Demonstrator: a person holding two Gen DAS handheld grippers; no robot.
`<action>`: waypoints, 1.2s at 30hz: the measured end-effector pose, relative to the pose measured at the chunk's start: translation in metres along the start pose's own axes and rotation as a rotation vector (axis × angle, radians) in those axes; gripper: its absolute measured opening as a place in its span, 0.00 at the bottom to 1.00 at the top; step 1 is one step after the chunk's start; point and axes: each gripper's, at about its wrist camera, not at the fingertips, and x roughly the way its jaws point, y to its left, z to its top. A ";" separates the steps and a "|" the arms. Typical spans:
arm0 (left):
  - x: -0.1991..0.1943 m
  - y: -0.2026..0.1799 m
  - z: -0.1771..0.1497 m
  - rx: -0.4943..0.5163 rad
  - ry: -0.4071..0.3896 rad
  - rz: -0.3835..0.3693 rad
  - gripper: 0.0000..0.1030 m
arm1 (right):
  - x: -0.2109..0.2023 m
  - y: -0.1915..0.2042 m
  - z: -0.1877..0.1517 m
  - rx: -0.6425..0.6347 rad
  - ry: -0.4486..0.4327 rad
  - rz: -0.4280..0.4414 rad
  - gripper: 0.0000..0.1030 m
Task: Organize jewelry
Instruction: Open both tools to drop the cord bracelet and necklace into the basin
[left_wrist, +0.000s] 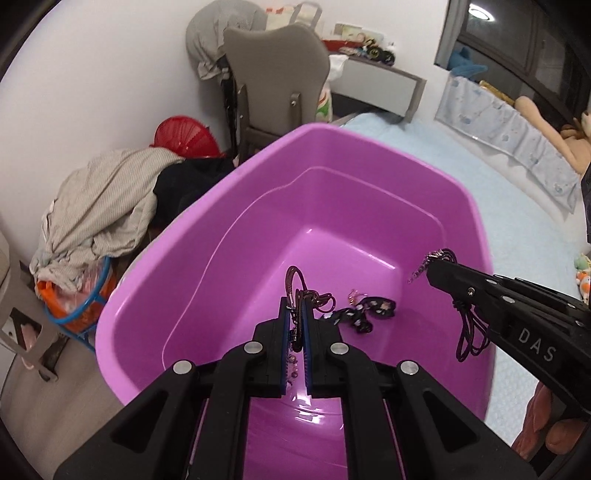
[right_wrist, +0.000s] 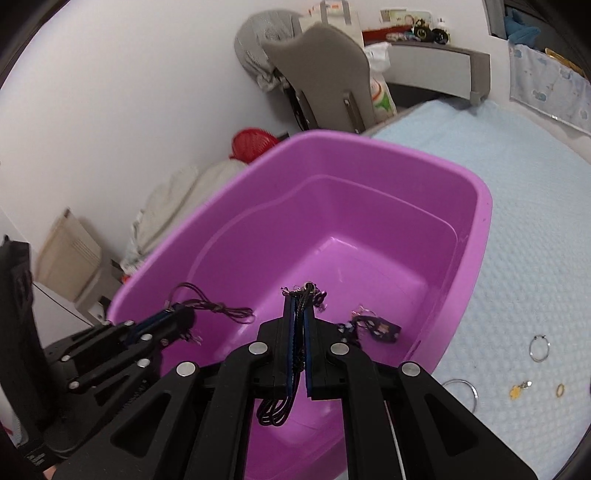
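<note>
While both grippers hang over the basin, each pinches a piece of corded jewelry.

Left gripper (left_wrist: 297, 306): lower centre of the left wrist view; pads pressed together on a dark cord necklace (left_wrist: 295, 284), whose loop rises above the fingertips and whose clasp end sits between the pads.

Right gripper (right_wrist: 300, 306): lower centre of the right wrist view; fingers pressed together on a second cord necklace (right_wrist: 275, 410), with a small chain cluster at the tips and loops of cord hanging below the pads.

Purple basin (left_wrist: 258, 177): fills the middle of both views; rests on a pale blue bed cover (right_wrist: 517, 221).

Patterned dark band (left_wrist: 373, 308): lies on the basin floor, just right of the left gripper's tips, apart from both grippers.

Loose rings (right_wrist: 539, 347): lower right of the right wrist view, on the bed cover outside the basin, with a small yellow charm (right_wrist: 515, 389) near them.
</note>
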 end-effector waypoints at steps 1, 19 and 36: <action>0.003 0.001 -0.001 -0.005 0.013 0.010 0.07 | 0.001 -0.001 -0.001 -0.004 0.003 -0.007 0.08; -0.016 0.015 -0.012 -0.058 -0.024 0.137 0.86 | -0.020 -0.016 -0.009 0.012 -0.028 -0.065 0.46; -0.037 0.012 -0.013 -0.054 -0.052 0.134 0.86 | -0.039 -0.009 -0.017 0.001 -0.054 -0.054 0.47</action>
